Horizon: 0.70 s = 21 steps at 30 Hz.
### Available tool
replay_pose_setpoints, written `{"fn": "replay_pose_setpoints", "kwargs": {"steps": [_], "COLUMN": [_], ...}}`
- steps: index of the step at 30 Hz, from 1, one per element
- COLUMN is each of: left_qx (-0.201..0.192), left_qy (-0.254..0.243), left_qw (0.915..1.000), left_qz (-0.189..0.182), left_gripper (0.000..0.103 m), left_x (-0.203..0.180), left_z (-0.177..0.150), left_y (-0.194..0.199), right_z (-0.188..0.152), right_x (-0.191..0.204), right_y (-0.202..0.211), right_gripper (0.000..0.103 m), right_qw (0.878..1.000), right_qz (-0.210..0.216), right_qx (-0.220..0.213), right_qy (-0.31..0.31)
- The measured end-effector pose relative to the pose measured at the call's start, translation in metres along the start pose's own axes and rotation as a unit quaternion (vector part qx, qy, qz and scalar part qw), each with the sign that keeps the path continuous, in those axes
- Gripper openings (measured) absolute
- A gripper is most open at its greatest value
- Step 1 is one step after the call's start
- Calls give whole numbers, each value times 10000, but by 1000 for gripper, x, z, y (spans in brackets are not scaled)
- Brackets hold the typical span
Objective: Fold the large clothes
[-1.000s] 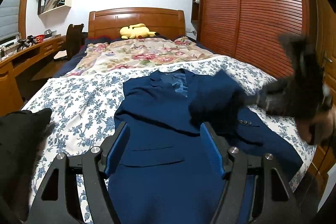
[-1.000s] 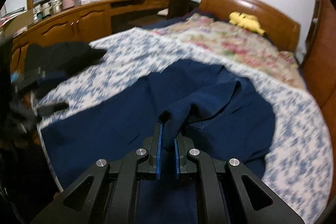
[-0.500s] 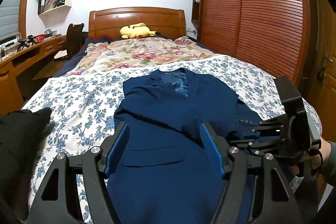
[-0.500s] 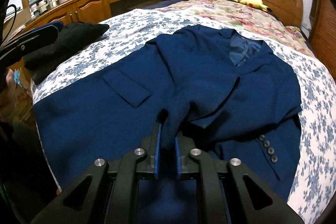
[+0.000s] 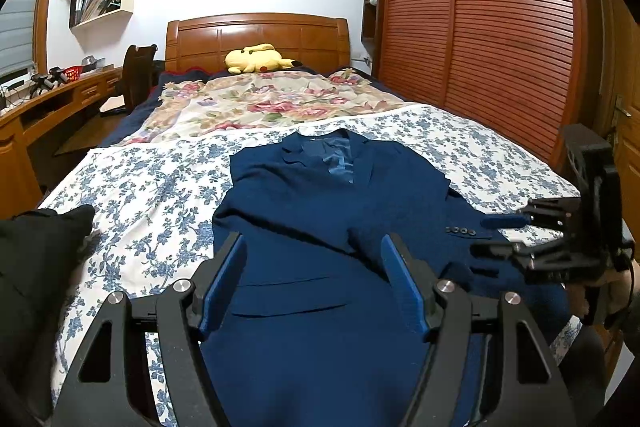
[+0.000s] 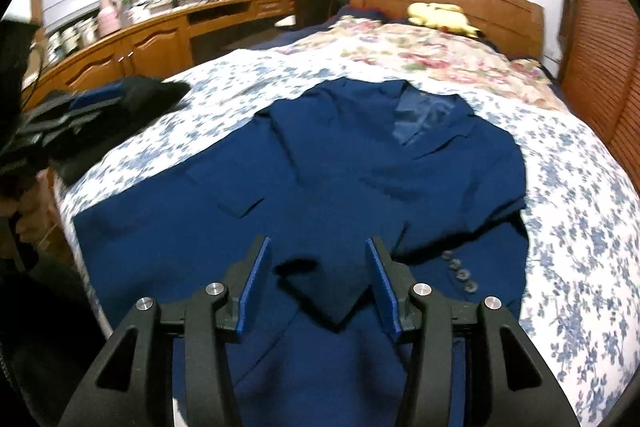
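The right gripper (image 6: pixel 318 283) has just been opening, letting the navy jacket's (image 6: pixel 340 163) folded sleeve drop; the left gripper (image 5: pixel 314 281) hovers open and empty, so folding the hem likely comes next.

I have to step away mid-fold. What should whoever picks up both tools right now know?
Left tool: open, empty, held over the lower front of the navy jacket.
Right tool: open; its jaws have just been opening, and the sleeve end lies loose between them, not pressed.
Jacket lies face up on the blue-flowered sheet, collar toward the headboard.
Done: the sleeve on the right tool's side is laid across the front.
Left: the other sleeve's state is unclear; the body is not yet folded.
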State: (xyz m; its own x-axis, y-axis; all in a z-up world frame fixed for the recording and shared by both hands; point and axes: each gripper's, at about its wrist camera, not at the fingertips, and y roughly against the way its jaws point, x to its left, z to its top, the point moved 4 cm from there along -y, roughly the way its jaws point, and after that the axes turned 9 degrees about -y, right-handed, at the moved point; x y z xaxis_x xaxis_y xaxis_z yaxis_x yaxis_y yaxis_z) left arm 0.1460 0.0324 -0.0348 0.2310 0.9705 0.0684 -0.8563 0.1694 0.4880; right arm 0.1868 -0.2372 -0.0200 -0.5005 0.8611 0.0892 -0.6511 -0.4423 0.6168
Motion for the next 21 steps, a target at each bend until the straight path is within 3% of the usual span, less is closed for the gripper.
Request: {"fn": "replay_pose_setpoints", "kwargs": {"steps": [9,16,17,19,21], "left_qx": [25,41,52,68,101], "left_qy": [-32,-62,-69,-76,-108], "left_qw": [10000,10000,10000,9999,9999], "left_qz": [-10,-36,-33,-23,35], "left_gripper": [70,70,70,70,71], "left_x": [-4,-6,-6,-6,-6], "left_z": [-1,-1,-1,-2,-2], "left_y": [-1,-1,-1,-2,-4], "right_z": [3,6,7,8,10], "right_x": [-11,-15,-13,-6,5], "right_y": [-57,-102,-107,-114,-113], "right_gripper": [50,50,47,19,12], "right_qw": [9981,9924,9915,9905,9919], "right_qz": [-294,116,221,374,424], "right_qx": [261,643,676,754,700], "right_qy": [-480,-1044,-1092,-1090,-971]}}
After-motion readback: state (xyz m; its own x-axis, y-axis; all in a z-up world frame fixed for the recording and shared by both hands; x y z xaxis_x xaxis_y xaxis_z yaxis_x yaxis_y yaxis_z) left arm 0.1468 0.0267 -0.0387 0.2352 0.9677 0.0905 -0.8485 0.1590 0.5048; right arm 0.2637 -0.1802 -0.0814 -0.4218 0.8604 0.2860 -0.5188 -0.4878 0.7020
